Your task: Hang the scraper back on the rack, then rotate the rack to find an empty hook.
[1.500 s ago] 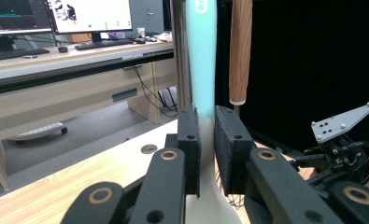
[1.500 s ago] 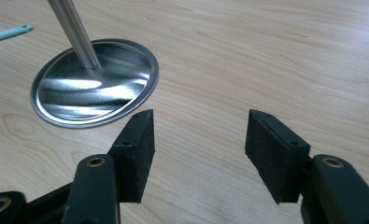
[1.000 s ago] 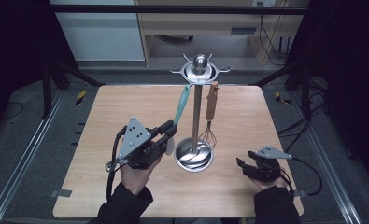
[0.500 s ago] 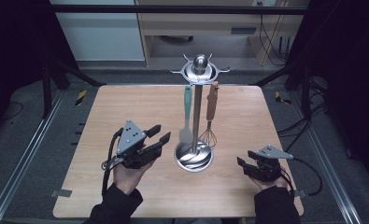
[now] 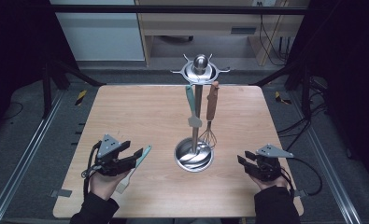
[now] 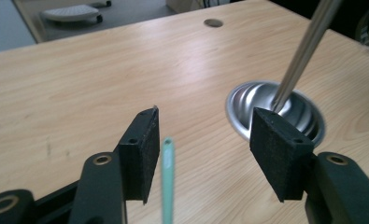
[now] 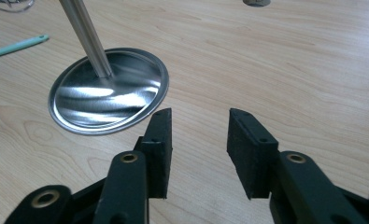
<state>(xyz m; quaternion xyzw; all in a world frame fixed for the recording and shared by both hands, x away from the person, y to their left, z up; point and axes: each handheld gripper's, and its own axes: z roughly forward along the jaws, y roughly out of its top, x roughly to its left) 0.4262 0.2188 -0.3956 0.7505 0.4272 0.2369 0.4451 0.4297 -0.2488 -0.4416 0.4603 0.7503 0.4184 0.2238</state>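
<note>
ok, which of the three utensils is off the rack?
The teal spatula, lying flat on the table by the left claw. The other teal one and the whisk hang.

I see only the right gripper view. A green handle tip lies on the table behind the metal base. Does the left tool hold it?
Observer: No. The left tool is open; the green handle lies between its jaws, unclamped.
Operator: Which utensil is it?
Observer: A spatula; its pale blade points toward the near edge of the table.
Operator: Does anything hang on the stand?
Observer: Yes, a second spatula and a whisk.
</note>
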